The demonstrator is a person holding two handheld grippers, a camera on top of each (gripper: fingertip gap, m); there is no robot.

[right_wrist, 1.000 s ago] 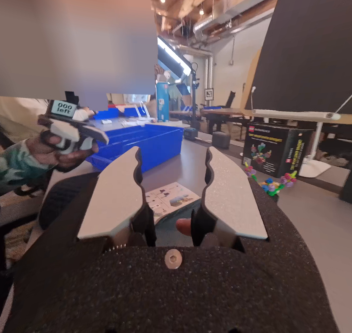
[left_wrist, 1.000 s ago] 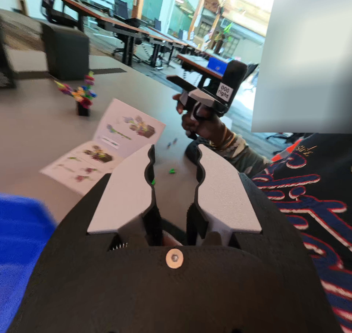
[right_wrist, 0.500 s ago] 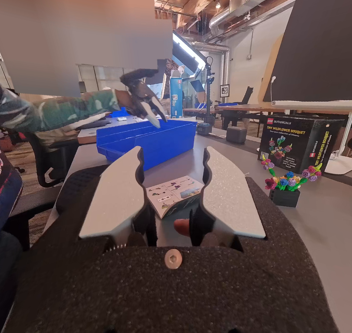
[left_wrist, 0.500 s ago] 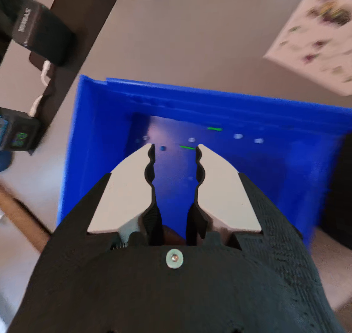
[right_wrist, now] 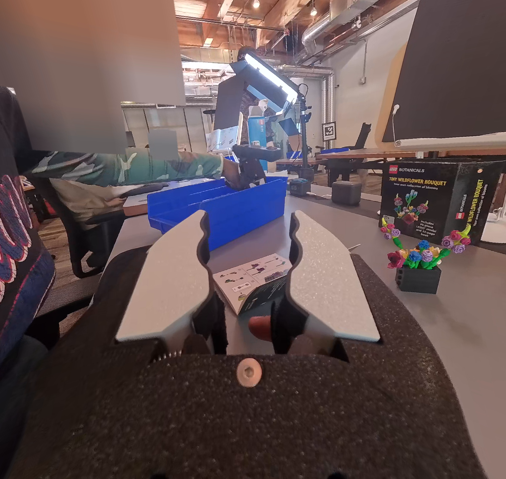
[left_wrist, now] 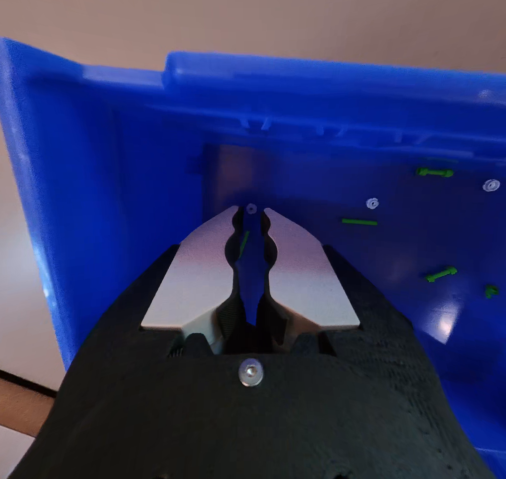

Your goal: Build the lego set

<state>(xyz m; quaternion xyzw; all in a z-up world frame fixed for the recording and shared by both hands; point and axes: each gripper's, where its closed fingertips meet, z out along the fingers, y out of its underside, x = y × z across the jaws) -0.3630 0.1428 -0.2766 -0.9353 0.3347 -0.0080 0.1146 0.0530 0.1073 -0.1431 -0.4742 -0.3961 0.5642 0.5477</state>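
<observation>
In the left wrist view my left gripper (left_wrist: 250, 211) is down inside the blue bin (left_wrist: 115, 164). Its fingers stand a little apart. A small white flower piece (left_wrist: 251, 208) lies on the bin floor between the fingertips, with a gap showing to the right pad. A thin green rod (left_wrist: 243, 244) lies under the gap farther back. The right wrist view shows the left gripper (right_wrist: 250, 175) reaching into the bin (right_wrist: 227, 213). My right gripper (right_wrist: 248, 214) is open and empty above the table, over the open instruction booklet (right_wrist: 254, 276).
More pieces lie on the bin floor to the right: white flowers (left_wrist: 372, 203), a green rod (left_wrist: 359, 222), green stems (left_wrist: 441, 274). A built flower bouquet in a black pot (right_wrist: 417, 263) and the set's black box (right_wrist: 427, 200) stand at the right of the table. The tips of one gripper are about 45 centimetres away from the tips of the other. To reach the green rod (left_wrist: 359, 222) in a straight line is about 7 centimetres for my left fingers, about 40 centimetres for my right.
My left gripper swung from over the table down into the blue bin and its jaws narrowed around the white flower piece. My right gripper stayed open and narrowed slightly.
</observation>
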